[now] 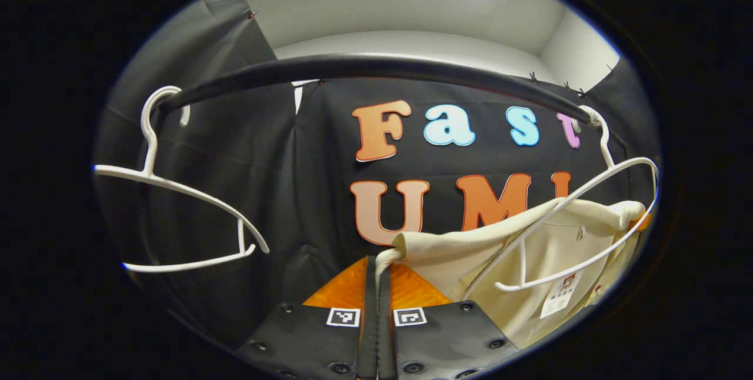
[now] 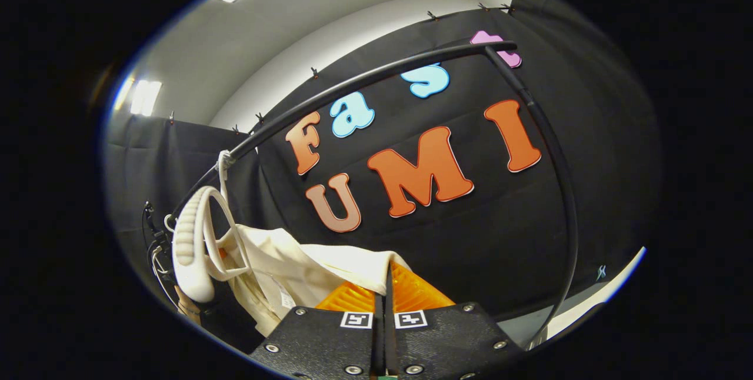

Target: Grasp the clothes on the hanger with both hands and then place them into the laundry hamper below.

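Two hand-held grippers are up at the rail, and I have cloth in each of them. From the left gripper view, my left hand-held gripper (image 1: 377, 277) has its fingers drawn nearly together with a rolled edge of the cream garment (image 1: 547, 256) pinched between them; the fabric bunches into a small fold just above the fingertips. The garment is pale cream, soft and slightly creased, with a small white tag (image 1: 559, 300) sewn near its lower right part. It hangs to the right of that gripper, draped on a white hanger (image 1: 582, 233) whose hook sits on the black rail (image 1: 376, 68). The hanger's lower bar crosses in front of the cloth, and the cloth's upper edge stretches from the hanger's shoulder down to my fingers.

An empty white hanger (image 1: 176, 215) hangs on the same rail far to the left, well apart from the garment.

From the right gripper view, my right hand-held gripper (image 2: 385, 277) is likewise closed to a thin slit, with a cream fold of the garment (image 2: 306, 268) caught between the fingers at their tips. From there the fabric runs left and downward toward its hanger (image 2: 203, 233), seen here nearly edge-on with a ribbed shoulder, hooked on the rail (image 2: 376, 77) where it curves down. The rail's upright post (image 2: 565, 192) bends down on the right.
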A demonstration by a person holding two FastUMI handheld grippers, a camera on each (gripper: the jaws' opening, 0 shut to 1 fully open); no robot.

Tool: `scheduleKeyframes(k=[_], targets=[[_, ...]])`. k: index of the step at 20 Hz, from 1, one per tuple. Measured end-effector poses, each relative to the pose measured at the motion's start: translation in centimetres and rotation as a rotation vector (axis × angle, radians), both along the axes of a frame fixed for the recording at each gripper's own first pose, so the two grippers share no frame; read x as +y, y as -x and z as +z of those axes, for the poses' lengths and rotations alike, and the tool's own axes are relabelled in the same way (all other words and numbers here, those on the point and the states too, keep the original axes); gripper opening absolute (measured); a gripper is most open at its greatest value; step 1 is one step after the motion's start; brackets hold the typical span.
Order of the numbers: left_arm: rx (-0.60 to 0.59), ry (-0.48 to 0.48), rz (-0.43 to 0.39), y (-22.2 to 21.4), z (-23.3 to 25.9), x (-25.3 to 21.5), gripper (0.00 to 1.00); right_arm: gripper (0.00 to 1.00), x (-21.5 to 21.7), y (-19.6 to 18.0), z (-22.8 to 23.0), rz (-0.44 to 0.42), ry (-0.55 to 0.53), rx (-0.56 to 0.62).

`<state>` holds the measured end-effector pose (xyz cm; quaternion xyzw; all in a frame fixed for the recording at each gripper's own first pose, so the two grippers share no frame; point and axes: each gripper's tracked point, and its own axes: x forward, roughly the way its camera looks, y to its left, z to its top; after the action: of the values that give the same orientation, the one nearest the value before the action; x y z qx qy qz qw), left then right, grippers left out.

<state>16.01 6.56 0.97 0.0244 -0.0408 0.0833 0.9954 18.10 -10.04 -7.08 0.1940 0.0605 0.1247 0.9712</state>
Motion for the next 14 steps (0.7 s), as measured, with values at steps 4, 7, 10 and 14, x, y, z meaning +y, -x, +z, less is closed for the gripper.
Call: scheduleKeyframes(k=[4,7,10,14], targets=[[0.014,-0.005,0.008,0.4,-1.3,0.6,0.07,0.0,0.4,0.0,-2.2,0.01,-0.016,0.022],[0.039,-0.002,0.033,1.0,-3.4,2.2,0.07,0.0,1.3,0.1,-4.9,0.011,0.02,0.046],[0.069,0.002,0.056,1.2,-5.8,3.9,0.07,0.0,2.5,0.0,-6.4,0.017,0.042,0.061],[0.091,0.002,0.065,2.8,-7.9,3.9,0.07,0.0,2.8,1.0,-8.9,-0.009,0.071,0.088]])
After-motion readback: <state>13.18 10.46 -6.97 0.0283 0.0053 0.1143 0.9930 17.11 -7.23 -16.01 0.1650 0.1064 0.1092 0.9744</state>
